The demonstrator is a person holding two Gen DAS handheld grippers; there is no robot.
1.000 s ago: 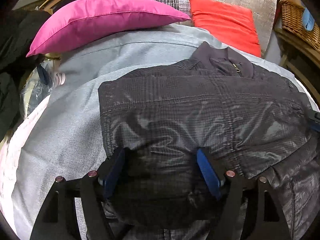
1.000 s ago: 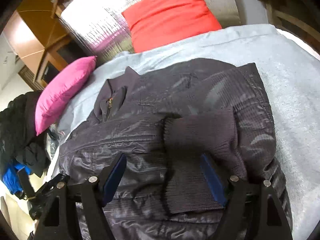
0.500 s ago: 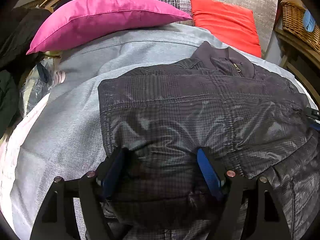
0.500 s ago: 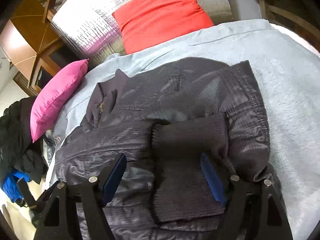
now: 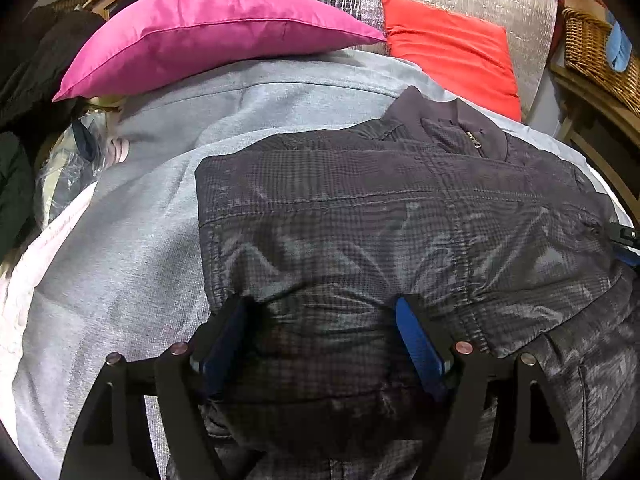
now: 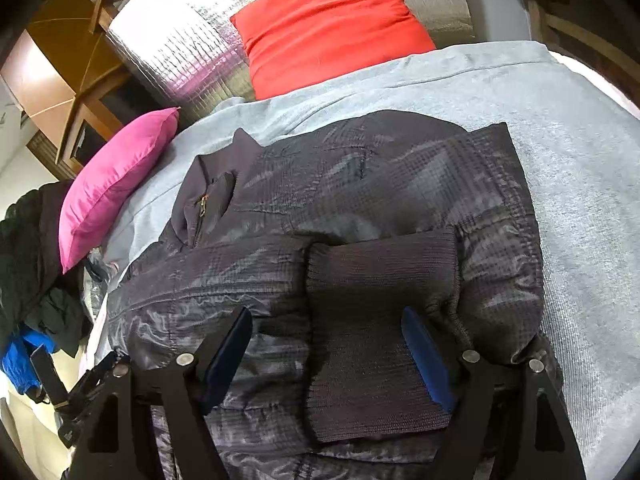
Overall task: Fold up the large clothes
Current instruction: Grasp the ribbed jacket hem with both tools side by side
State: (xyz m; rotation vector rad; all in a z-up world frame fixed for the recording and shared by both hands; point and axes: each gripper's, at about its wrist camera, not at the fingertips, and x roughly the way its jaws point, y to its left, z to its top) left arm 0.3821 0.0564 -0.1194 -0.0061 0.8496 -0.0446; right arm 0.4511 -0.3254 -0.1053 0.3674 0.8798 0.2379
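Both claws stood wide: the left gripper (image 5: 320,336) straddled the dark jacket (image 5: 400,220) fabric, the right gripper (image 6: 326,344) spanned its ribbed cuff (image 6: 380,320). The jacket lay crosswise on the grey blanket (image 6: 560,140), collar (image 6: 212,196) toward the pink cushion (image 6: 116,176); a red cushion (image 6: 332,24) sat behind.

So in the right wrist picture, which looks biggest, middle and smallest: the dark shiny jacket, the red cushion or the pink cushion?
1. Dark shiny jacket, by far the biggest.
2. Red cushion.
3. Pink cushion, which looks smallest.
The two cushions lie at different distances from the camera, so their true sizes might be alike.
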